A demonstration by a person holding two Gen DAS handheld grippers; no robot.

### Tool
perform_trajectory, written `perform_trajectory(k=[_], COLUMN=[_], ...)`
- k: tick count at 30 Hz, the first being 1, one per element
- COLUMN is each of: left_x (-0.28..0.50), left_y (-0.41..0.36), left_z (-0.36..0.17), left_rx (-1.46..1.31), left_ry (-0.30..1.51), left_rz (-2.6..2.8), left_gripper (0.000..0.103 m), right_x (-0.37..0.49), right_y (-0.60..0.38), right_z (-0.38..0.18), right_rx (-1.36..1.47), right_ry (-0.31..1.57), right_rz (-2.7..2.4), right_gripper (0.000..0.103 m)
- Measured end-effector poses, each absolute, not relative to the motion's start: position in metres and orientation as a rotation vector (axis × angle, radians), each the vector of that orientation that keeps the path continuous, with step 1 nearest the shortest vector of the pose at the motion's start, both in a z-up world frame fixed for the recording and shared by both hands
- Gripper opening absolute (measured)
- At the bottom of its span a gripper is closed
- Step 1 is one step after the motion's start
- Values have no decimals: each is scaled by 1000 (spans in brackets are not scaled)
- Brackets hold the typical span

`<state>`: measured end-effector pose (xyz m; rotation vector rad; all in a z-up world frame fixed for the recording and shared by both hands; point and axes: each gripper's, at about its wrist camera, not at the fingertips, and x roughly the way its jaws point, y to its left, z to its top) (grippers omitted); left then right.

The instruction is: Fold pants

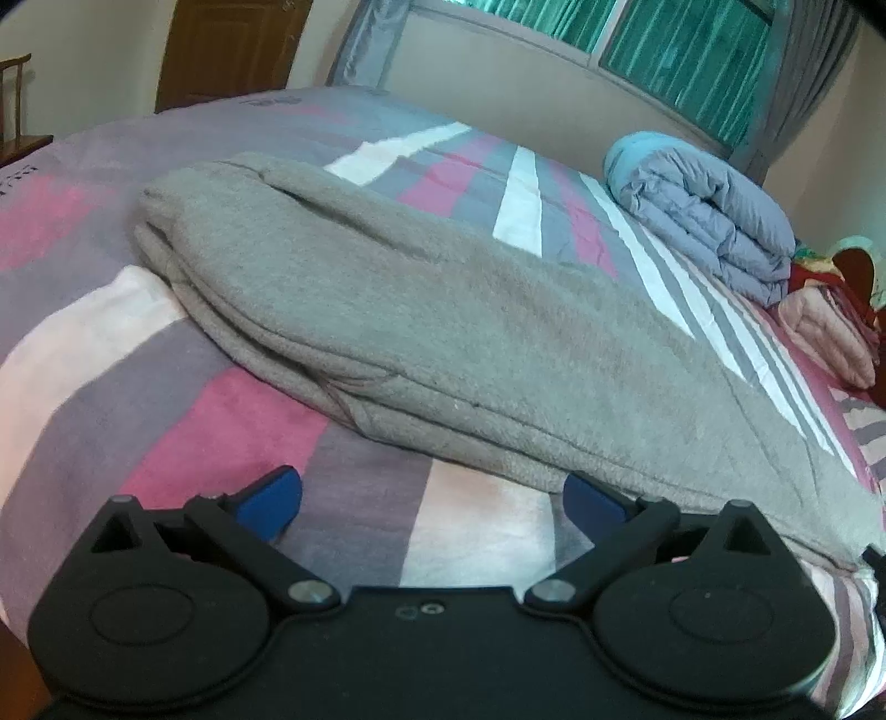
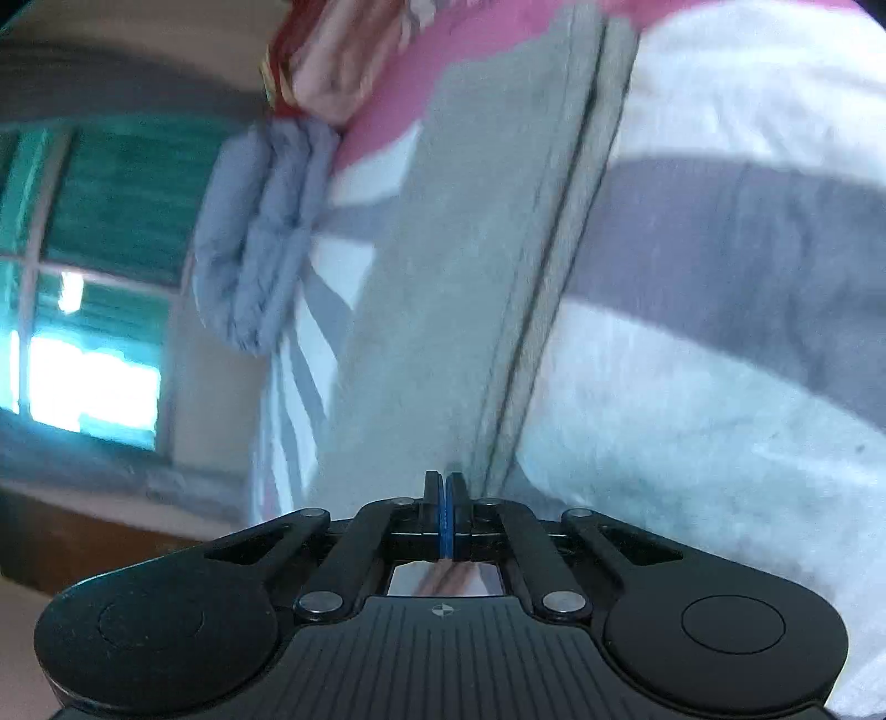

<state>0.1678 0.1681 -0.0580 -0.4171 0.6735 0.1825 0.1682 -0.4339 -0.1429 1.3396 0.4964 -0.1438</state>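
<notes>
The left gripper [image 1: 432, 498], a black two-finger tool with blue pads, is seen with its jaws set wide apart; nothing is held between them. The pad on the picture's right [image 1: 595, 498] lies at the near edge of the grey fleece pants [image 1: 432, 332], though contact cannot be confirmed; the other pad stands over bare bedcover.

The grey fleece pants are laid on the striped pink, grey and white bedcover [image 1: 232, 432] in a long folded band; stacked edges are visible along the near side; the band runs from far left to near right in the left wrist view.

The right gripper [image 2: 446, 493] is shown with its blue pads pressed together; no cloth can be made out between them. Its tips are directed at the pants [image 2: 443, 304], just beside a seam; the right wrist view is blurred and strongly tilted, so whether the tips touch the cloth cannot be told.

A folded blue-grey quilted duvet [image 1: 714, 227] is placed at the far side of the bed, well apart from the pants; a folded pink quilt [image 1: 825, 338] lies beside it; a window with green curtains [image 1: 664, 50] is set behind.
</notes>
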Motion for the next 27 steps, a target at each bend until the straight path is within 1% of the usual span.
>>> perform_trajectory(k=[2, 3, 4, 5, 6, 9, 11, 13, 15, 17, 18, 19, 20, 21, 23, 24, 25, 26, 27], left_x=[156, 149, 144, 146, 151, 190, 228, 271, 303, 327, 338, 348, 355, 359, 357, 356, 351, 347, 342], left_y=[167, 166, 164, 162, 161, 164, 170, 176, 179, 188, 193, 197, 200, 200, 202, 206, 210, 218, 224], left_z=[-47, -40, -31, -23, -15, 4, 9, 7, -1, -15, -27, -41, -55, -68, -73, -67, -56, -46, -39], left_rx=[-410, -399, -371, -340, -303, -205, -177, -114, -37, -30, -29, -14, 2, 24, 26, 8, -6, -11, -9], left_ry=[614, 559, 494, 456, 429, 400, 442, 515, 565, 617, 673, 727, 768, 780, 768, 781, 762, 709, 658], left_rz=[193, 199, 201, 194, 185, 175, 157, 159, 185, 203, 204, 217, 212, 196, 173, 156, 149, 163, 187], left_gripper=[85, 85, 86, 87, 89, 91, 92, 89, 88, 89, 89, 90, 95, 97, 96, 94, 88, 87, 92], right_x=[162, 161, 164, 168, 170, 200, 228, 264, 301, 345, 361, 378, 391, 406, 424, 428, 432, 434, 433], right_y=[-419, -413, -406, -401, -397, -365, -328, -279, -230, -182, -158, -135, -115, -98, -69, -62, -61, -61, -63], right_z=[-129, -123, -118, -113, -108, -89, -72, -58, -47, -39, -39, -41, -49, -55, -79, -87, -87, -81, -73], right_rx=[1289, 1250, 1198, 1145, 1095, 908, 770, 643, 578, 490, 451, 417, 389, 354, 232, 201, 202, 213, 227], right_ry=[425, 417, 430, 446, 446, 506, 553, 591, 622, 635, 645, 661, 690, 732, 819, 818, 816, 805, 756], right_rz=[-45, -12, 1, 0, 7, 93, 166, 253, 344, 401, 431, 458, 487, 508, 473, 470, 471, 469, 478], right_gripper=[4, 16, 35, 42, 43, 43, 43, 26, 26, 26, 26, 26, 26, 26, 26, 25, 26, 26, 26])
